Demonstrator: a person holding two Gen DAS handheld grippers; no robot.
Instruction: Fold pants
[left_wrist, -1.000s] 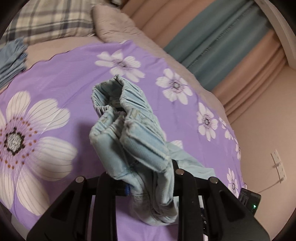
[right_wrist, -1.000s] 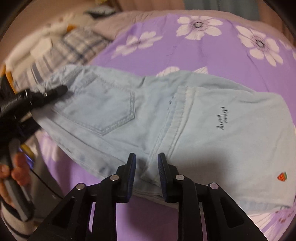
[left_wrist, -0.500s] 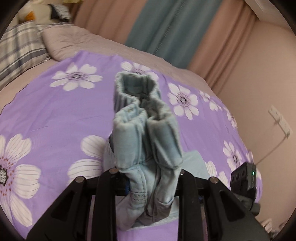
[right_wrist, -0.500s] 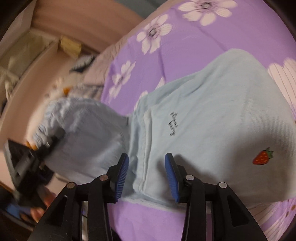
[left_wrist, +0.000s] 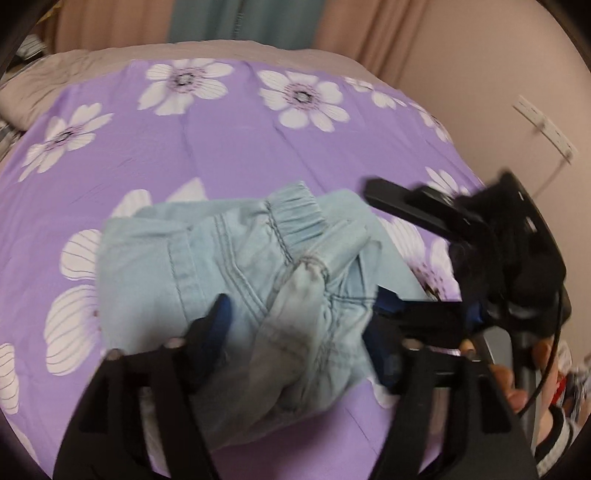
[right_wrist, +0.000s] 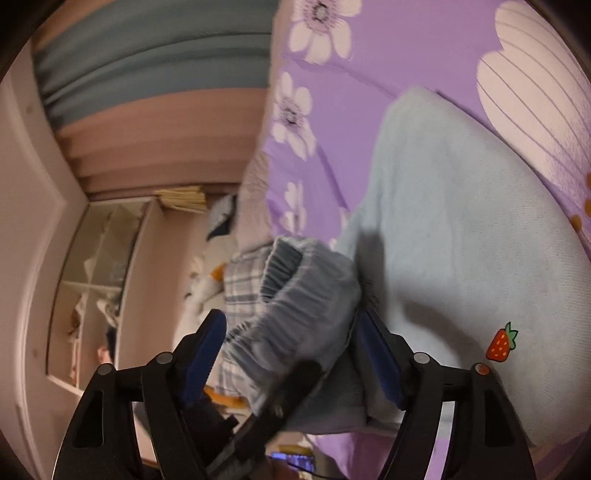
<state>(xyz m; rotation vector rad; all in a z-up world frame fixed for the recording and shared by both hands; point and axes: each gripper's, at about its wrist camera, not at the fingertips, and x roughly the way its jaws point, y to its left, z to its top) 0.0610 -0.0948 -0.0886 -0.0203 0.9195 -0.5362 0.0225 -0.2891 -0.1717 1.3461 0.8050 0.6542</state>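
Note:
Light blue denim pants (left_wrist: 236, 266) lie folded over on the purple flowered bedspread (left_wrist: 147, 140); the elastic waistband (left_wrist: 295, 214) is on top. In the right wrist view the pants (right_wrist: 461, 240) show a strawberry patch (right_wrist: 500, 343), and the waistband (right_wrist: 306, 295) is bunched between the jaws. My left gripper (left_wrist: 299, 328) is open, its jaws wide apart over the waist end of the pants. My right gripper (right_wrist: 295, 343) is open, astride the waistband; it also shows in the left wrist view (left_wrist: 461, 236) at the pants' right edge.
Beige and teal curtains (left_wrist: 236, 18) hang behind the bed. A wall socket (left_wrist: 546, 129) is on the right wall. A plaid pillow (right_wrist: 240, 288) and a glass-door cabinet (right_wrist: 96, 280) show in the right wrist view.
My left gripper carried the waist end over onto the legs and opened, letting it go. My right gripper opened wider and rolled sideways at the pants' edge.

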